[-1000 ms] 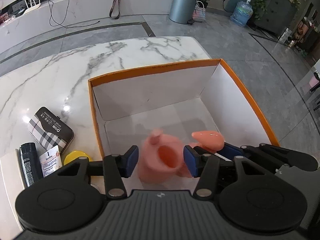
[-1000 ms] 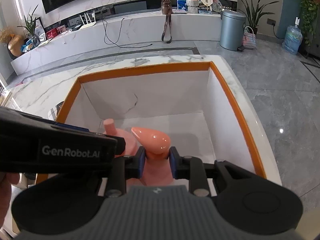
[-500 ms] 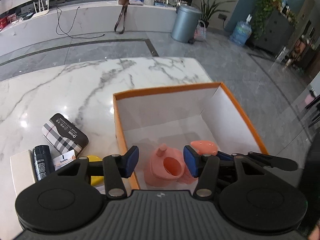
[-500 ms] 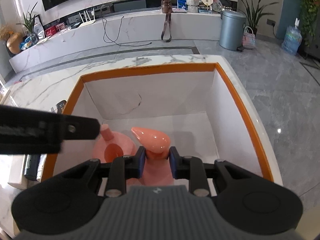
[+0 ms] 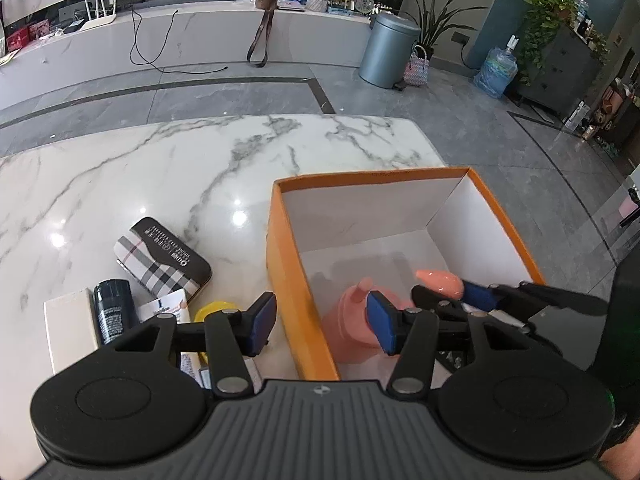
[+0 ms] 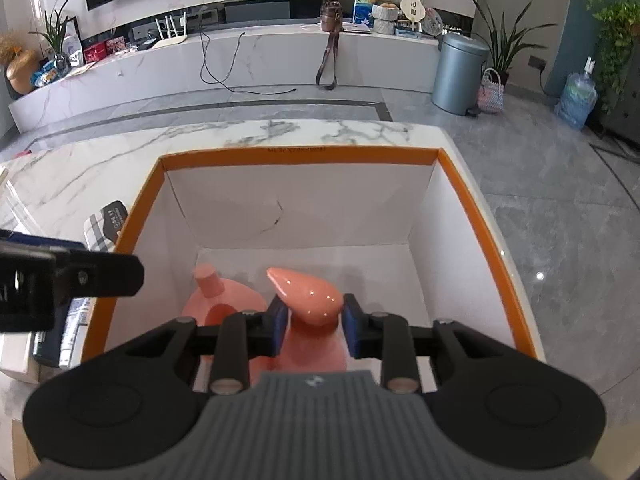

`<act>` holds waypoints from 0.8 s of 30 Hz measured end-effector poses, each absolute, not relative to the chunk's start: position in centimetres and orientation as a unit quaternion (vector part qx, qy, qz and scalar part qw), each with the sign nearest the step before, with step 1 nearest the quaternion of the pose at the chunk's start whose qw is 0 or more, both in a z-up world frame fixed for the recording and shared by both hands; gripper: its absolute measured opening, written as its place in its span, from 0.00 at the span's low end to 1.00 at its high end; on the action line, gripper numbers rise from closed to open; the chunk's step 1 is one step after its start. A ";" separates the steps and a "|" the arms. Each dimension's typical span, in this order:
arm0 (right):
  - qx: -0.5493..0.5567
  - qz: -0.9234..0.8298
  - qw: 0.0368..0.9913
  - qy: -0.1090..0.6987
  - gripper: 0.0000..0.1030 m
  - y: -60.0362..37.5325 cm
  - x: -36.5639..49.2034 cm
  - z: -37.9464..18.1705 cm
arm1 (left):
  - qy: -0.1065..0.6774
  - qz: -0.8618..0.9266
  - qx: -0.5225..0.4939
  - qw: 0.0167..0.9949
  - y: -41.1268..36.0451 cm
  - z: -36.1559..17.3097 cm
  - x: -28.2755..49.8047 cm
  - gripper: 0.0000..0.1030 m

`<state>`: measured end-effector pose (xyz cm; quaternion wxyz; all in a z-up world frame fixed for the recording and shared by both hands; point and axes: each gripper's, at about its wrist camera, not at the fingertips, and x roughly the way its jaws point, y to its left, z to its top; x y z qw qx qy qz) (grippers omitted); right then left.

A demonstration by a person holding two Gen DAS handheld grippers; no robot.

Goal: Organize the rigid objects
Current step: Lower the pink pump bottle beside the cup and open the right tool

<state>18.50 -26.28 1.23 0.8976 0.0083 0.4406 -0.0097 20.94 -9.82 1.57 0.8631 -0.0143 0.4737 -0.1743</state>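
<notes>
Right tongs (image 6: 313, 326) are opening around the glossy, stiff, slippery pink bottle (image 6: 308, 300) at six o'clock in the box (image 6: 486, 236); left tongs (image 5: 320, 320) stand apart, empty.

Before you, an orange box (image 6: 486, 216) with a white interior holds two glossy salmon-pink pieces: a pump top (image 6: 310, 294) and, at its nine o'clock, a funnel-like piece (image 6: 224, 300). At the box's nine o'clock on the grey-veined white marble table (image 5: 160, 168): a black-topped plaid case (image 5: 162, 260), a yellow lid (image 5: 214, 310).
</notes>
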 end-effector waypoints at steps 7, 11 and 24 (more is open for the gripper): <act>0.003 -0.026 0.896 0.443 0.48 -26.5 18.3 1.4 | 0.474 -0.166 -0.013 0.865 -8.8 1.6 20.6 0.60; -0.013 -0.017 0.885 0.465 0.61 -26.2 18.6 1.1 | 0.474 -0.161 -0.014 0.866 -8.3 1.7 20.3 0.60; -0.018 -0.038 0.886 0.461 0.69 -25.8 17.2 2.7 | 0.472 -0.149 -0.004 0.869 -6.5 1.9 18.9 0.60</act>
